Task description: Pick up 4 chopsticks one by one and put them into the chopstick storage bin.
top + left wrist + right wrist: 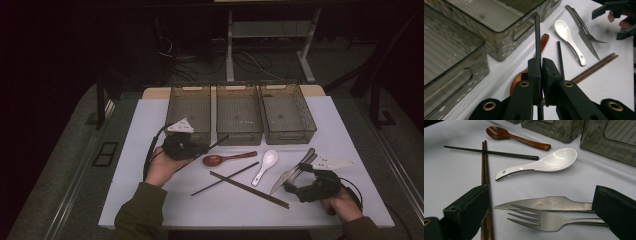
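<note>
A black chopstick [537, 37] is being gripped by the left gripper [186, 145] near the bins [239, 112] at the table's far edge. All bins are empty; sorting is barely begun. The right gripper [541, 213] is being held open around knife [549, 203] and fork [541, 218].

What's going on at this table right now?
A person is working with a gripper in each hand among loose cutlery on a white table. The left gripper is shut on a black chopstick, lifted near the leftmost of three clear bins. The right gripper is open, its jaws either side of a metal knife and fork. A second black chopstick, brown chopsticks, a wooden spoon and a white spoon lie on the table.
</note>
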A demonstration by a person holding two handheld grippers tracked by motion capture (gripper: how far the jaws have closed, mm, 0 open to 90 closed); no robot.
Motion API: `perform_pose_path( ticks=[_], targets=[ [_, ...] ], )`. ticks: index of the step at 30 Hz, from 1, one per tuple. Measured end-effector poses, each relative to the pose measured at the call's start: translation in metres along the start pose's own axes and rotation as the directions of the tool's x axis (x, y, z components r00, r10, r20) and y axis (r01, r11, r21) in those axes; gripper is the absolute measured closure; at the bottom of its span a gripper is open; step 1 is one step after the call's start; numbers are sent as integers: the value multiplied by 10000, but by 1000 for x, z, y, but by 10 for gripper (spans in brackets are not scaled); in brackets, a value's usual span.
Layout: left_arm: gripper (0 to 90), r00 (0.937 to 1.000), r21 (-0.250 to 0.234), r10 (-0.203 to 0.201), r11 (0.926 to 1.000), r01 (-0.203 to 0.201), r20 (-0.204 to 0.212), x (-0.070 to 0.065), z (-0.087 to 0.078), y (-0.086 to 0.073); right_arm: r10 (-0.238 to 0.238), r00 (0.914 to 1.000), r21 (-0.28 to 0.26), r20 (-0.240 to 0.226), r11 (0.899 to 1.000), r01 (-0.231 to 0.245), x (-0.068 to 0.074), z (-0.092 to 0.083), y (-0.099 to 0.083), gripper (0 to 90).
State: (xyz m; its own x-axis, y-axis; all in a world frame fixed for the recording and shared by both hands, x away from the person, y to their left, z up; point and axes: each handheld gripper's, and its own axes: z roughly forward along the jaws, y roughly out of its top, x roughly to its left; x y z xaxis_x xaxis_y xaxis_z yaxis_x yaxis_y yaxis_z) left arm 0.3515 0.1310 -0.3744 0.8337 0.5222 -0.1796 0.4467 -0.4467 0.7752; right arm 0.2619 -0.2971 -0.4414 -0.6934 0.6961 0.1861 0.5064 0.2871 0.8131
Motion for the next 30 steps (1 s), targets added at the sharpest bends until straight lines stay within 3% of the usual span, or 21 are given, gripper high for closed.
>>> perform_pose_path(
  ticks=[7,14,30],
  targets=[
    [850,9990,-295,-321,9991,312,-304,11,-9,-2,18,10000,-4,16,10000,-18,0,0,0,16],
    [850,9975,-386,-392,9986,369,-591,24,-11,1,67,10000,-22,19,10000,-67,0,-1,0,16],
    [850,9908,-537,-409,9980,343,-1286,54,-14,34,128,9999,-45,55,9999,-128,-1,-1,0,16]
  ],
)
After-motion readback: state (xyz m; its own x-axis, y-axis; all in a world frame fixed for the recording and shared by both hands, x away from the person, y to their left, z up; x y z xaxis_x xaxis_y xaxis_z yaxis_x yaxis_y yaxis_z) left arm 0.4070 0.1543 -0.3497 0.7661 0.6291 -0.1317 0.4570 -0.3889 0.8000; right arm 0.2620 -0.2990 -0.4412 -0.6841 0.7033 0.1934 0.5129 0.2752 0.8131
